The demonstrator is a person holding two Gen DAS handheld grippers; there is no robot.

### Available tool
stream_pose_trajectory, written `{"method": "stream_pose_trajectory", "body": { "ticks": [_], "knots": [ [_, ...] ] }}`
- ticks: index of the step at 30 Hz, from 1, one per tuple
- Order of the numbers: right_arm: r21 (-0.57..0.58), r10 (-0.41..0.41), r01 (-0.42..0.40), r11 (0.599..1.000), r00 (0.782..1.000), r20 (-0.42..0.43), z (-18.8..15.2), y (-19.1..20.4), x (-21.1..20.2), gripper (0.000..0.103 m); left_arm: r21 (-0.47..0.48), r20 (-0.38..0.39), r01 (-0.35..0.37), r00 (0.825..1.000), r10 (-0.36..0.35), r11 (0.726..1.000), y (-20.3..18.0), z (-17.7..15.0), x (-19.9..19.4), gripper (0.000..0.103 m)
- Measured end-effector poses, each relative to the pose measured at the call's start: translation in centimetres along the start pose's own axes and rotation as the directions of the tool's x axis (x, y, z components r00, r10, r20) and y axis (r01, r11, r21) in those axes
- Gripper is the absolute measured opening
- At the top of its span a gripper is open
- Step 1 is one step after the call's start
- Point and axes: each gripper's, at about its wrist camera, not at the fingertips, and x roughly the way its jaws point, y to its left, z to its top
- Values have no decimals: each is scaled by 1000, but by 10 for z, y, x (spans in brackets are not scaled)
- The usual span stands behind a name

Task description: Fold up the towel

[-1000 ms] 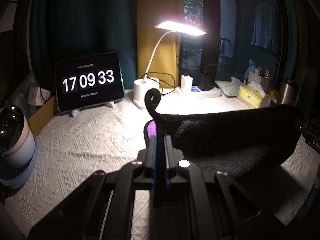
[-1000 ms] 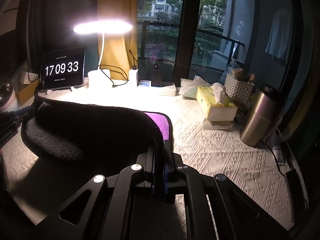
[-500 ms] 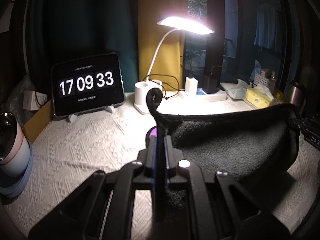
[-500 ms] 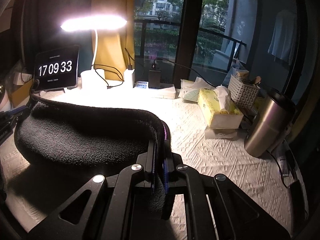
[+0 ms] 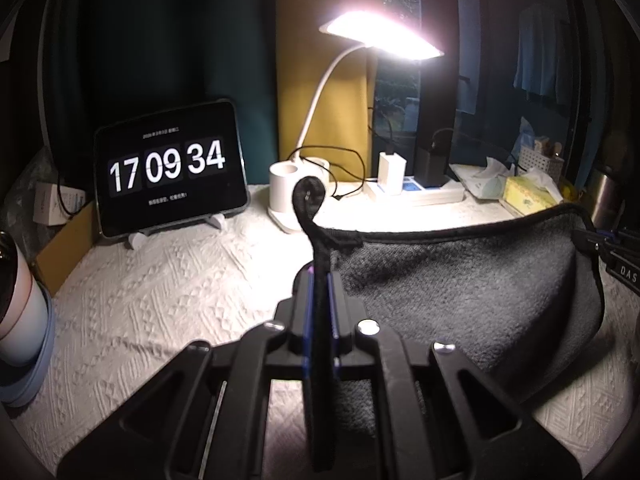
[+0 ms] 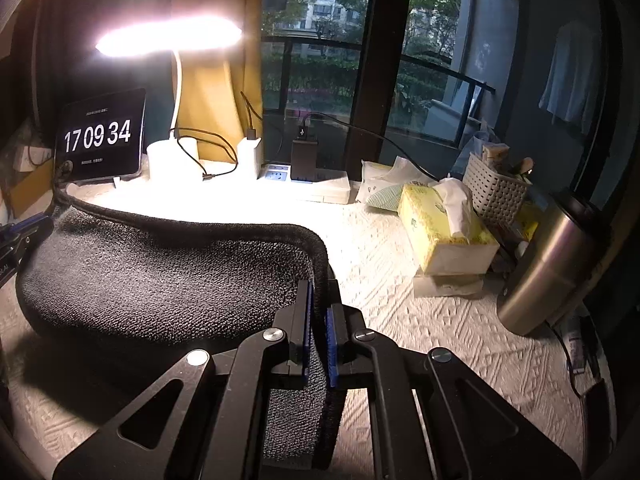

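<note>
A dark grey towel (image 5: 460,280) with a black hem hangs stretched between my two grippers above the white textured tablecloth (image 5: 160,292). My left gripper (image 5: 320,280) is shut on its left corner; a hanging loop (image 5: 306,196) sticks up past the jaws. My right gripper (image 6: 319,292) is shut on the towel's (image 6: 160,280) right corner. The towel sags in the middle, and its lower edge is near the cloth. The right gripper shows at the right edge of the left wrist view (image 5: 612,252).
At the back stand a tablet clock (image 5: 168,168), a lit desk lamp (image 5: 380,36) and a power strip (image 6: 312,184). A tissue box (image 6: 444,232), basket (image 6: 496,188) and steel flask (image 6: 548,268) stand on the right. A cup (image 5: 16,312) is at the left.
Both grippers have lifted the towel and pulled it taut; its purple underside no longer shows. The clock went from 33 to 34.
</note>
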Motion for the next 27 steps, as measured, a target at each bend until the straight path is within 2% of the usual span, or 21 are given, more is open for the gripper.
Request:
{"method": "stream_pose_trajectory", "body": {
  "ticks": [16, 27],
  "knots": [
    [-3, 2, -3, 1000, 1000, -9, 15, -2, 34, 7, 1, -3, -6, 1000, 6, 1000, 2, 11, 34, 7],
    [-17, 18, -19, 1000, 1000, -21, 22, -3, 62, 7, -24, -38, -9, 999, 9, 1000, 8, 14, 61, 7]
  ]
}}
